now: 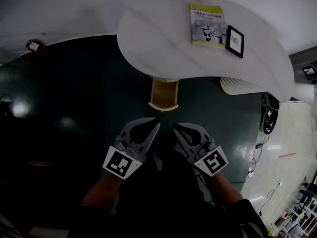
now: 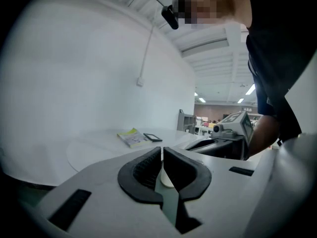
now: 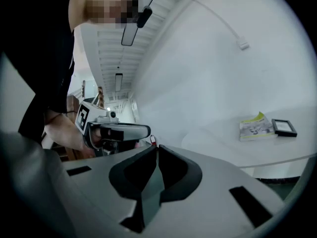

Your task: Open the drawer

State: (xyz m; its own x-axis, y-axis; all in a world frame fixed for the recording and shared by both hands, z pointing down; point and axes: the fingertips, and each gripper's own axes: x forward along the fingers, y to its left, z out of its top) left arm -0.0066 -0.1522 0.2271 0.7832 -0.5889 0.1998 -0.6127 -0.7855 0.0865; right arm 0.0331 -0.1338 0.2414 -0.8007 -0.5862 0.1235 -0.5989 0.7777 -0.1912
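Only the head view shows the wooden drawer (image 1: 164,94): it juts out from under the near edge of the white table (image 1: 163,38), its pale wood inside showing, just beyond the two grippers and touching neither. That view also shows the booklet (image 1: 208,24) and the small black picture frame (image 1: 235,41) side by side on the tabletop.

The left gripper (image 1: 156,126) has its jaws closed tip to tip with nothing held. The right gripper (image 1: 176,128) is likewise closed and empty. The gripper views confirm this. Each looks level across the tabletop, so the drawer falls out of sight below their jaws.

In the left gripper view, a pale rounded shape shows through the slit behind the jaws; what it is cannot be made out. The floor under the table is dark and shows little detail.
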